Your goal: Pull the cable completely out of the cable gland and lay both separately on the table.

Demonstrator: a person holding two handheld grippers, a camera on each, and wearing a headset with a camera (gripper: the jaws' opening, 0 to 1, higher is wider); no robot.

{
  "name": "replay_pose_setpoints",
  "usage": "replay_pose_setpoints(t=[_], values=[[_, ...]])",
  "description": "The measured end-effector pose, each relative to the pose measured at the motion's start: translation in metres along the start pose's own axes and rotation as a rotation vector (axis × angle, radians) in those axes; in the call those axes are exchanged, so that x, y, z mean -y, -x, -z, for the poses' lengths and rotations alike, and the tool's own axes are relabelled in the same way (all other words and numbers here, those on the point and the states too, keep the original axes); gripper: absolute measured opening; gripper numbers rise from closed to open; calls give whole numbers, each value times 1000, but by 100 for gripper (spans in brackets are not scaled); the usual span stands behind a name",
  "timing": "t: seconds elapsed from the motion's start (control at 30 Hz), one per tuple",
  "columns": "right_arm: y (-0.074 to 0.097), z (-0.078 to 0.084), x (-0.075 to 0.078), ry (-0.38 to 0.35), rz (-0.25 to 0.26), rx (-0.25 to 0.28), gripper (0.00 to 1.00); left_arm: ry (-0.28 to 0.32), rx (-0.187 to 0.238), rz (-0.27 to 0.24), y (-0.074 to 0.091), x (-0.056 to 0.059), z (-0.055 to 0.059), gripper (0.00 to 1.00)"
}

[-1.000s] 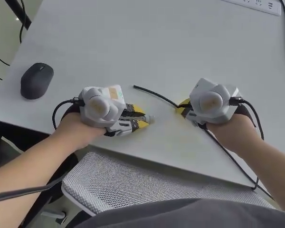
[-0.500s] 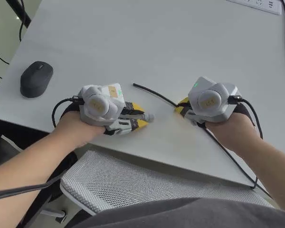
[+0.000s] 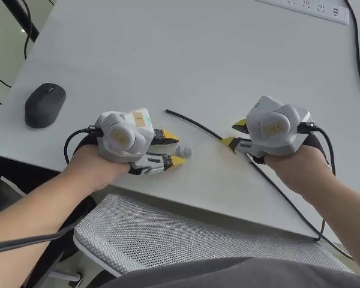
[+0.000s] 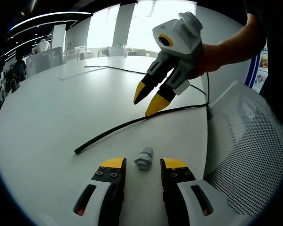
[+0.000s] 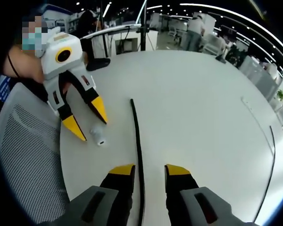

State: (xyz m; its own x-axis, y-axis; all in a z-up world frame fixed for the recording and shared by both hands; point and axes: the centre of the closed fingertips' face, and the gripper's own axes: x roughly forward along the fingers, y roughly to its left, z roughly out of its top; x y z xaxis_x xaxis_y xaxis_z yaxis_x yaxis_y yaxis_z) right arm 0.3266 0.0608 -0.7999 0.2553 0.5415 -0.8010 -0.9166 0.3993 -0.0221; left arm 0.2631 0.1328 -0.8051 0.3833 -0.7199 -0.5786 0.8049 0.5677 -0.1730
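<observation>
Cable [image 3: 192, 122] and cable gland [image 4: 144, 158] lie apart on the white counter [image 3: 198, 54], both near its front edge. My left tongs [image 3: 174, 149] stand released, the gland just ahead of their spread jaw tips, ungripped. My right tongs [image 3: 234, 133] are likewise released, with the cable passing between their jaws.

White table [image 3: 228, 48] with black cable [image 3: 195, 123], grey cable gland [image 3: 183, 152], black mouse [image 3: 45, 105], far-edge power strip [image 3: 306, 7]
</observation>
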Motion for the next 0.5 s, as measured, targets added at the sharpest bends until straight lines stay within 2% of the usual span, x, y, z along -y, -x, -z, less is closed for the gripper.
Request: replay_pose_setpoints(t=[0.1,0.2,0.27,0.5], values=[[8,-2,3,-37,3,22,28,4,7,-10,4,2,-3,32],[16,0,7,-94,13,45,29,6,19,-59,9,-2,-7,40],[22,-1,7,-121,10,72,32,17,32,-69,13,-2,-10,43],[45,-4,5,-146,18,125,40,45,65,-98,26,2,-19,45]])
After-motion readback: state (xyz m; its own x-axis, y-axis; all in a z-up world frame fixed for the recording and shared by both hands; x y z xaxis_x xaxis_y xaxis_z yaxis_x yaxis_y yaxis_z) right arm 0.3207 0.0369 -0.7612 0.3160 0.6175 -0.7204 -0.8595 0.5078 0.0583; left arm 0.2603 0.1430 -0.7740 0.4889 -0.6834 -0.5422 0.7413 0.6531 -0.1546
